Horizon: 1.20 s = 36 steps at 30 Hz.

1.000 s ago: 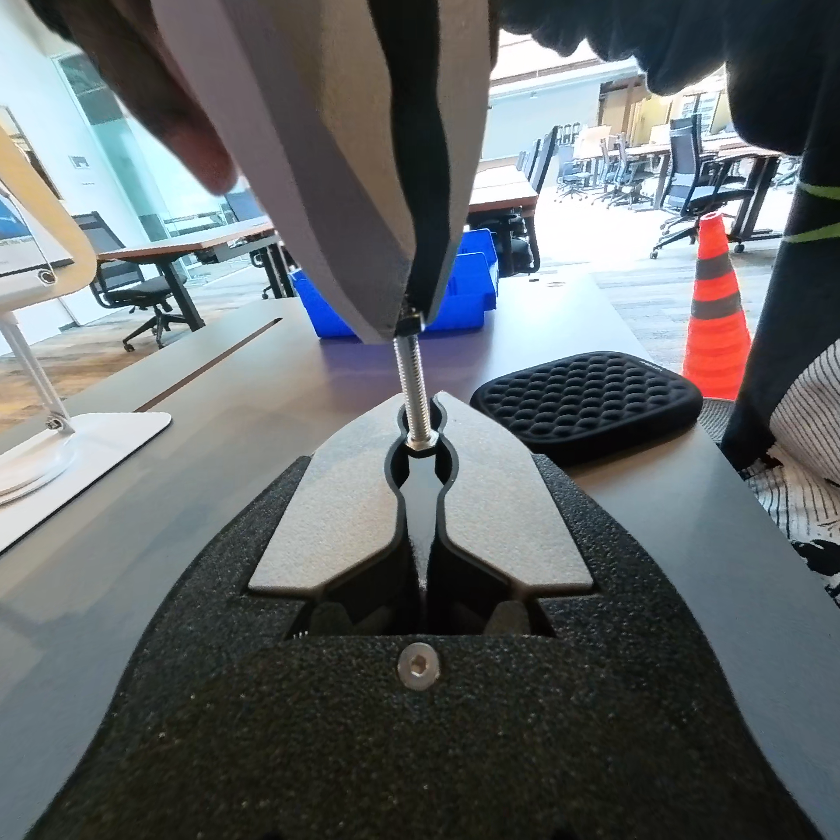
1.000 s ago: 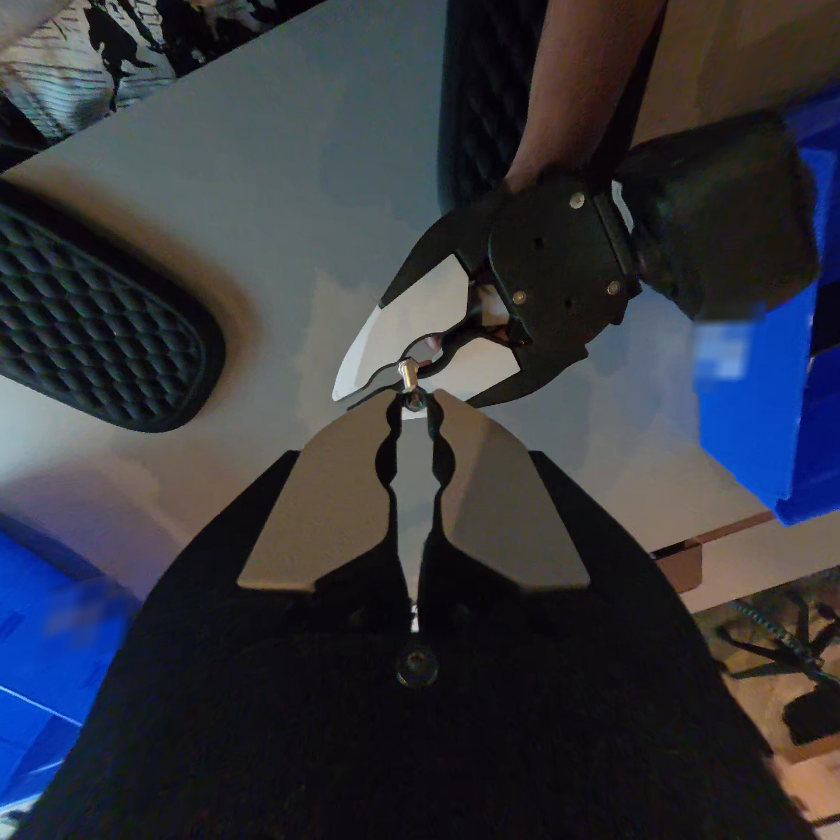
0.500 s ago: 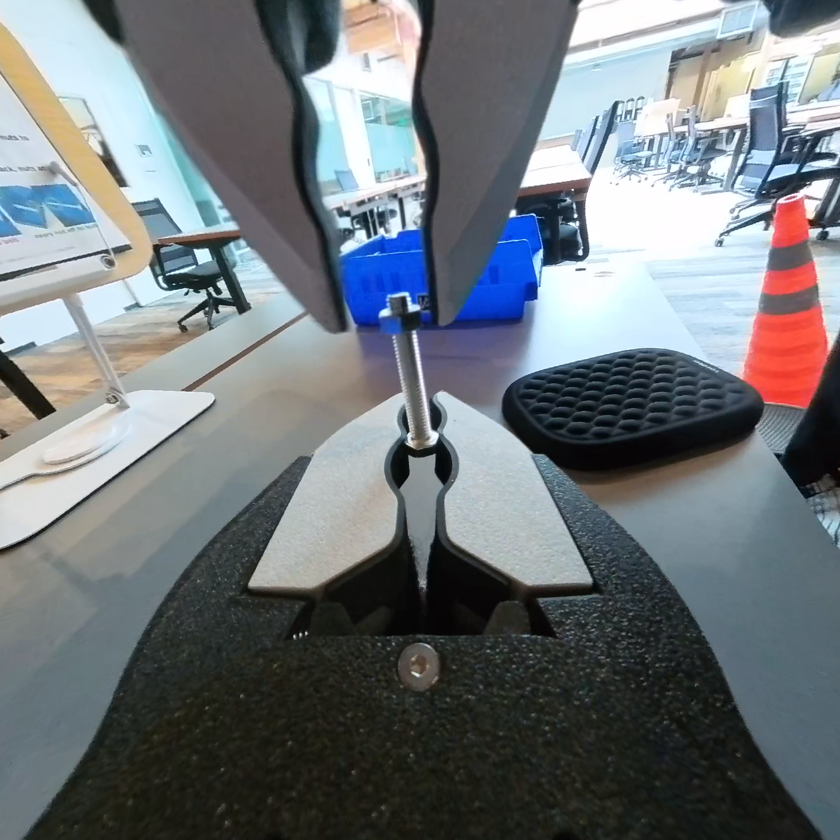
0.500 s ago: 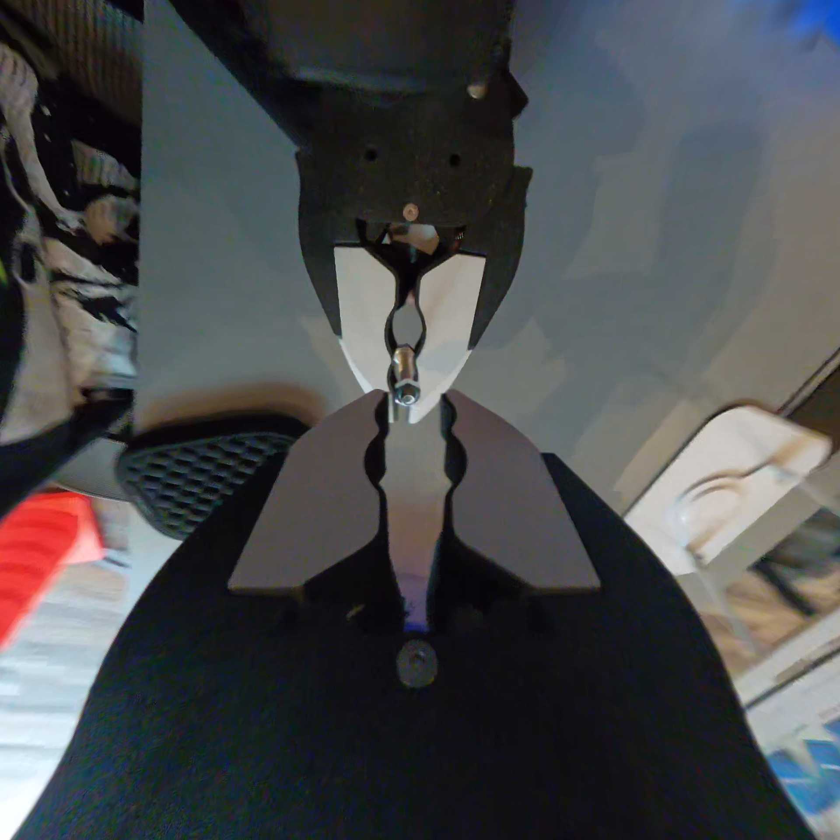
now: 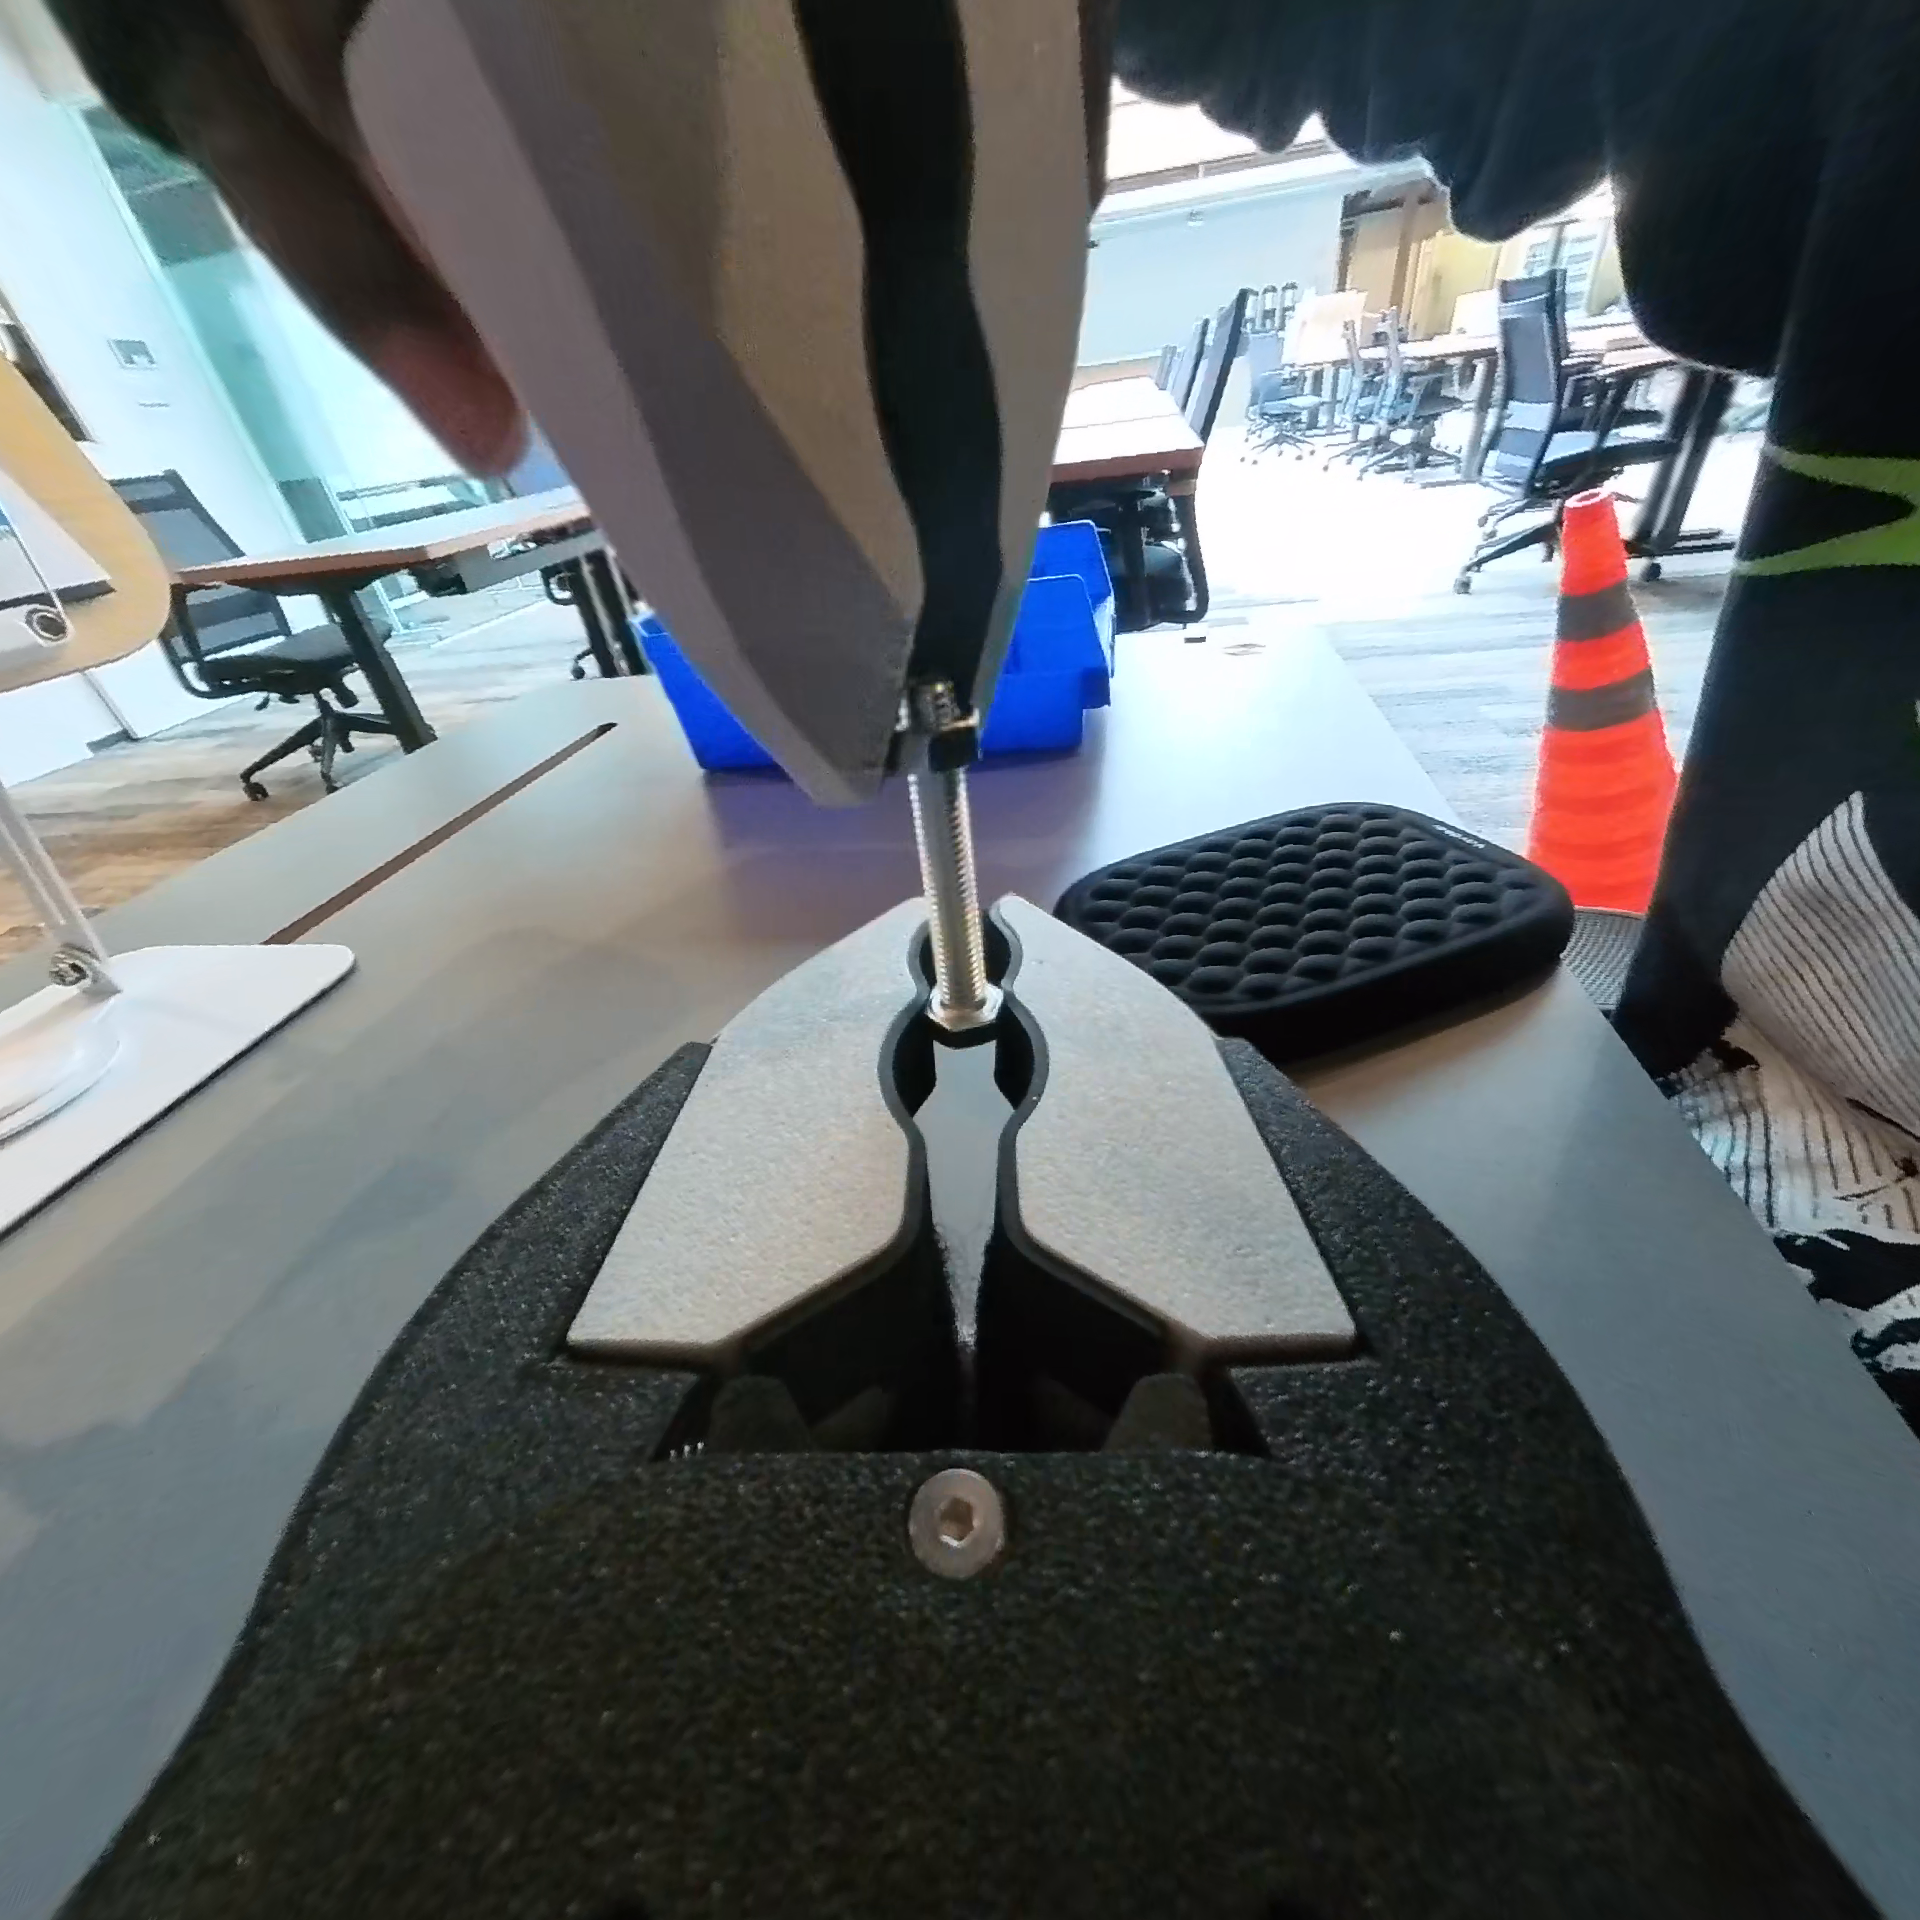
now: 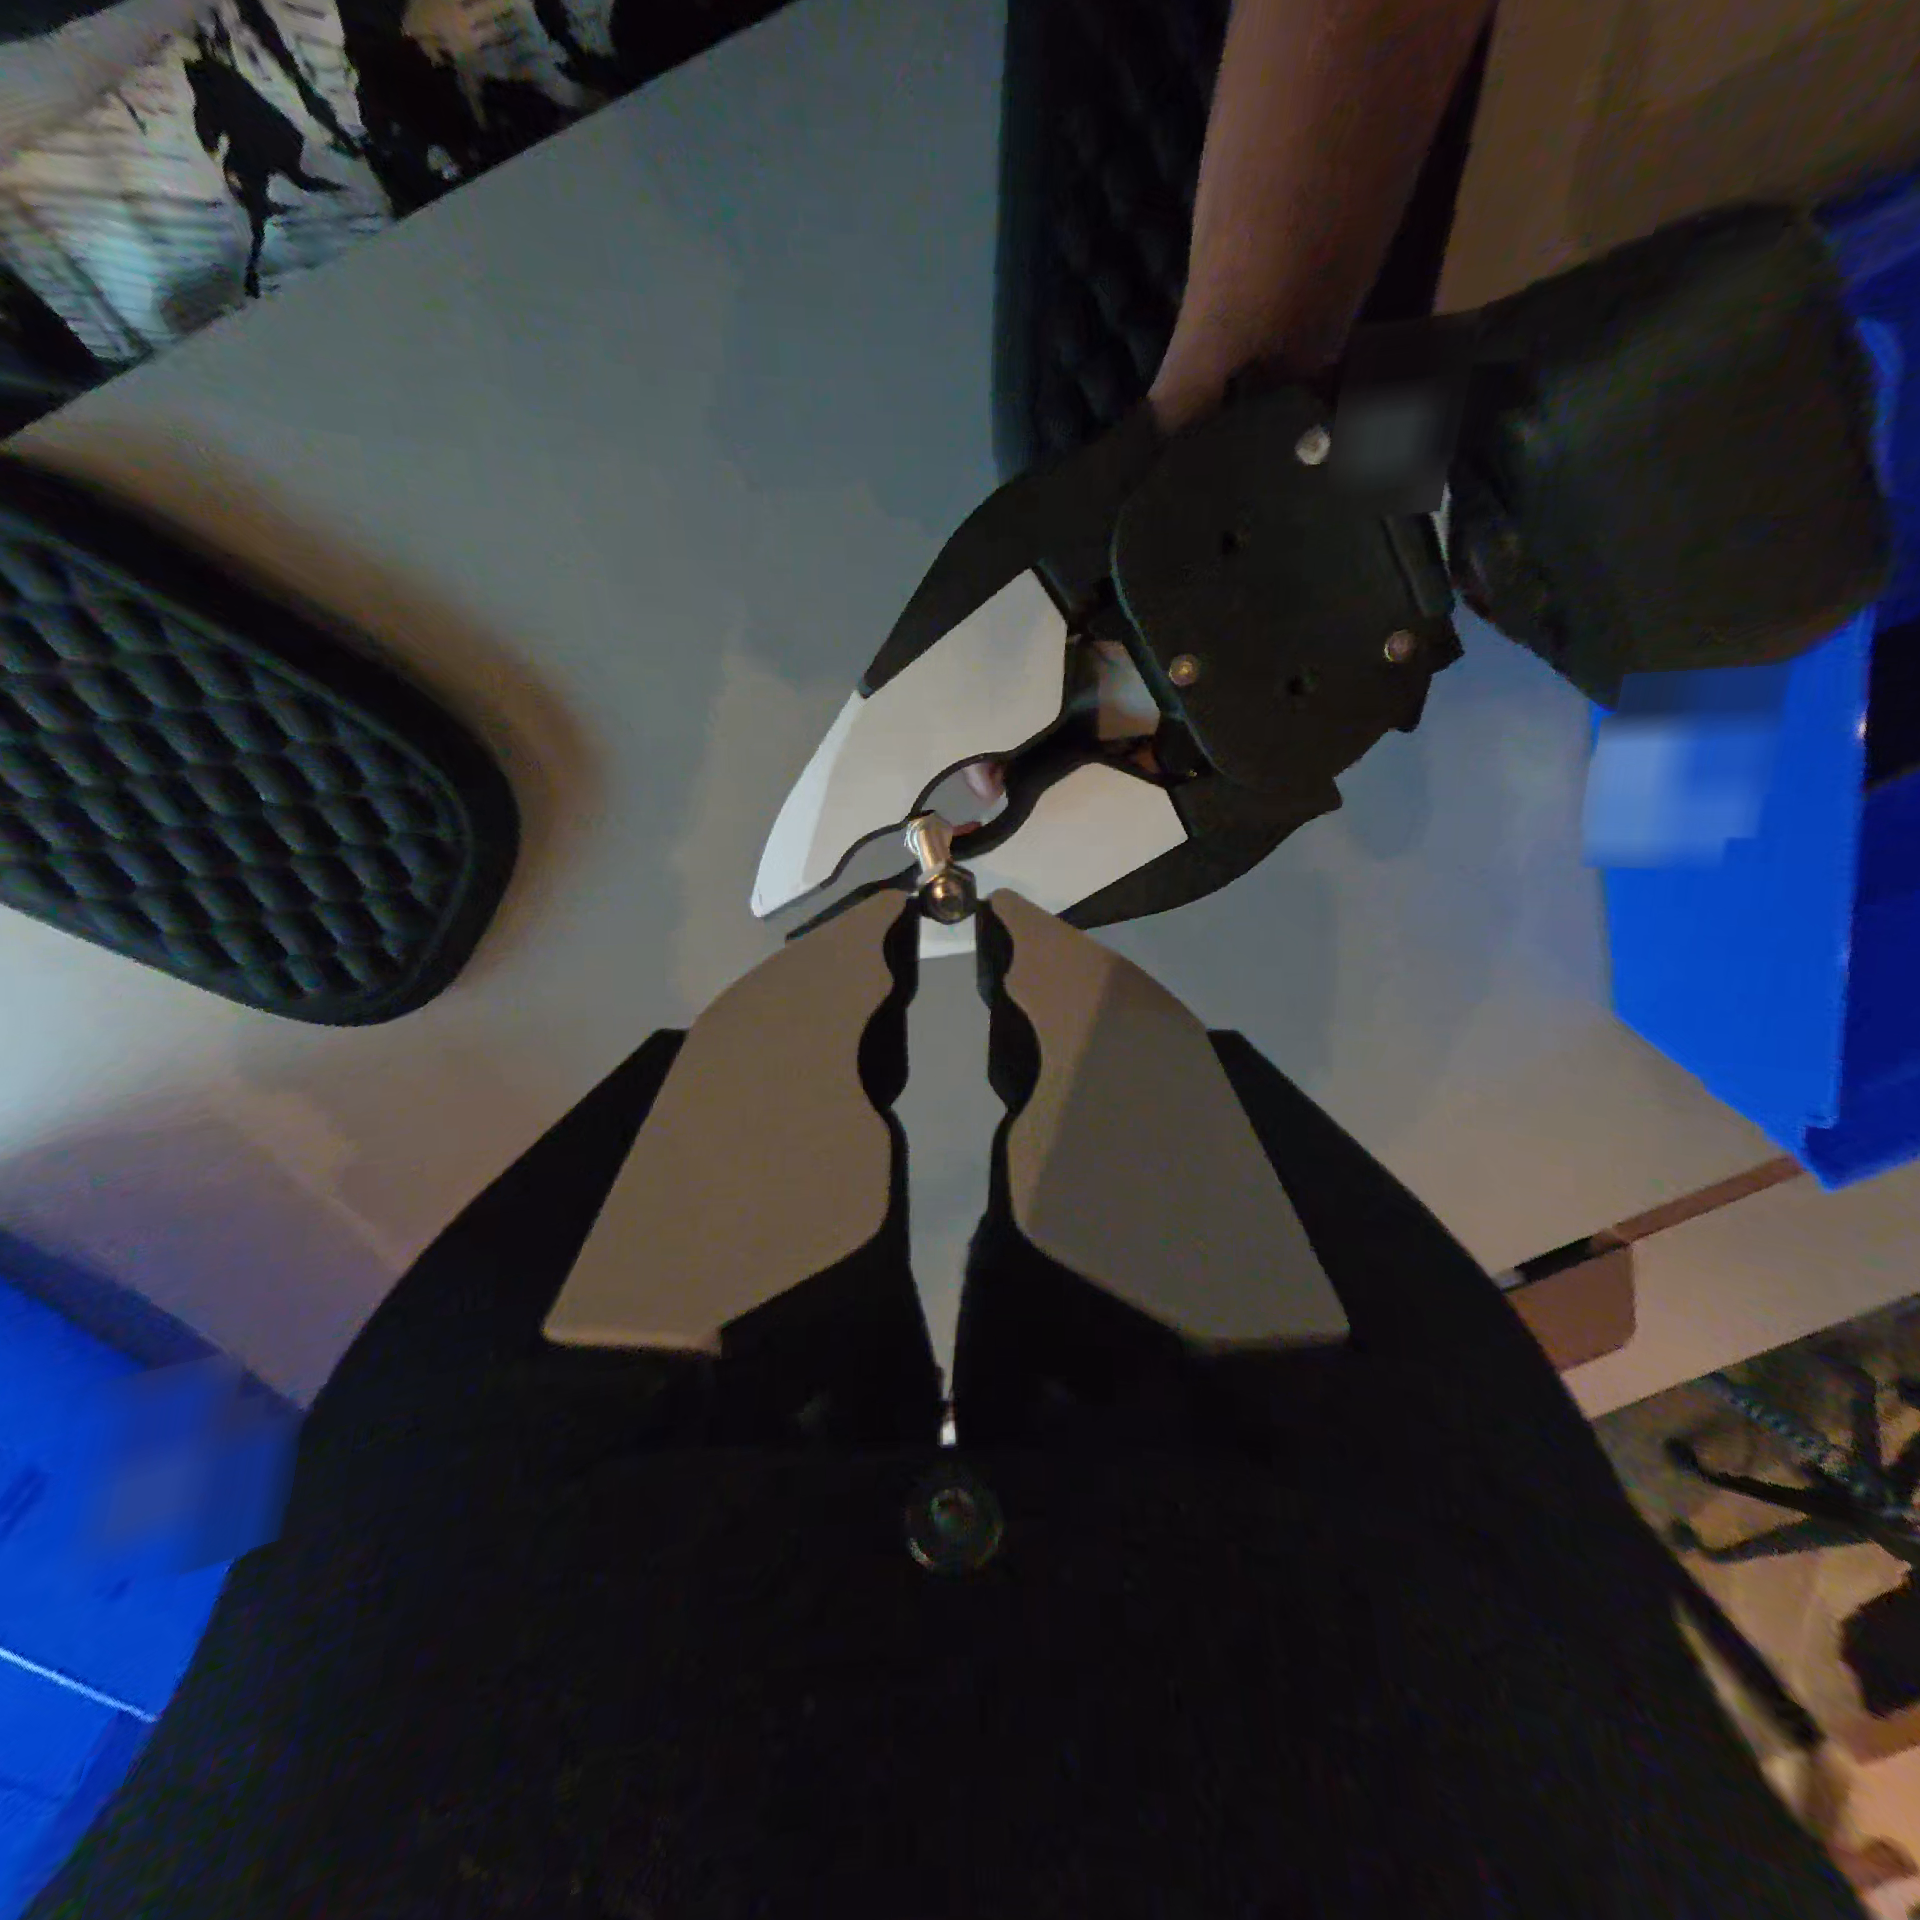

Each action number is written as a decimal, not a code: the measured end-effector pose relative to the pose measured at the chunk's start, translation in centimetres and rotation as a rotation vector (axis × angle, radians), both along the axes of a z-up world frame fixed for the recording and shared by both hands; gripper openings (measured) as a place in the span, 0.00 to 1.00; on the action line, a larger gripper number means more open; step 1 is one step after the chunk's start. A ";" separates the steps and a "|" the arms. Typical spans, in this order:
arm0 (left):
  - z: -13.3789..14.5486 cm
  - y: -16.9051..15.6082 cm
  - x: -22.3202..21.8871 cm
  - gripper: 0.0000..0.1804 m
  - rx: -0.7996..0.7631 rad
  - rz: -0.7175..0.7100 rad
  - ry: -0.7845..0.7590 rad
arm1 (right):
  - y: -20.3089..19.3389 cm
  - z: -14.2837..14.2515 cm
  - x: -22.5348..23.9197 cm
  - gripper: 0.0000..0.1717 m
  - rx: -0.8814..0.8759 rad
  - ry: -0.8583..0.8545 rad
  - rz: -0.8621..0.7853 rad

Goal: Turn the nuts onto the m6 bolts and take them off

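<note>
My left gripper [image 5: 961, 935] is shut on a silver M6 bolt [image 5: 951, 883]. It clamps the shaft just above the hex head and holds the bolt upright above the grey table [image 5: 520, 987]. My right gripper [image 5: 935, 727] comes down from above and is shut on the nut [image 5: 940, 722] at the bolt's top end. In the right wrist view my right gripper [image 6: 948, 904] pinches the nut [image 6: 948, 894] at its very tips. The bolt [image 6: 925, 842] runs away from it into the left gripper [image 6: 868, 883], which a hand holds.
A black honeycomb pad [image 5: 1314, 920] lies on the table to the right, and a blue bin [image 5: 1039, 665] stands behind the bolt. A white stand base [image 5: 156, 1018] is at the left. An orange cone [image 5: 1600, 707] and a person's patterned clothing [image 5: 1818, 987] are at the right edge. The gap from one gripper's tips to the other's is roughly 6 cm.
A second ago my right gripper was shut on the nut. Half a second ago it stood open and turned above the bolt. Now it has turned back and is shut on the nut again. The left gripper kept hold of the bolt.
</note>
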<state>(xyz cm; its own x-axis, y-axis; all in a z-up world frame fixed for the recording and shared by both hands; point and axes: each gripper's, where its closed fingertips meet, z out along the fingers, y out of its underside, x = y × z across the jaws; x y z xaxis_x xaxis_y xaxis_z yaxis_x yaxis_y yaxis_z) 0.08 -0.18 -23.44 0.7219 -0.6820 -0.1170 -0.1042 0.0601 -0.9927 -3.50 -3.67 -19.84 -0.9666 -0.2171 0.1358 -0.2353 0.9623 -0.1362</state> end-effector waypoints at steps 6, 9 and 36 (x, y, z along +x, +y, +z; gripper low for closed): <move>0.0 0.9 -1.2 0.03 0.005 0.115 0.010 | 1.4 -0.1 -0.3 0.06 0.051 -0.031 -0.518; -0.1 1.3 -1.7 0.03 0.005 0.165 0.026 | 1.9 -0.3 0.0 0.06 0.036 -0.070 -0.888; 0.0 0.4 -0.3 0.03 0.004 0.050 0.001 | 0.7 0.0 0.2 0.06 0.028 -0.026 -0.414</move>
<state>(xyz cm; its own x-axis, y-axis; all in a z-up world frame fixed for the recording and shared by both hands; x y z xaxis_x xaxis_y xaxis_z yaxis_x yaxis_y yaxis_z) -0.22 0.18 -23.43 0.7549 -0.6446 -0.1206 -0.1081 0.0591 -0.9924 -3.26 -2.99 -19.82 -0.9760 0.1879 0.1099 0.1760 0.9782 -0.1098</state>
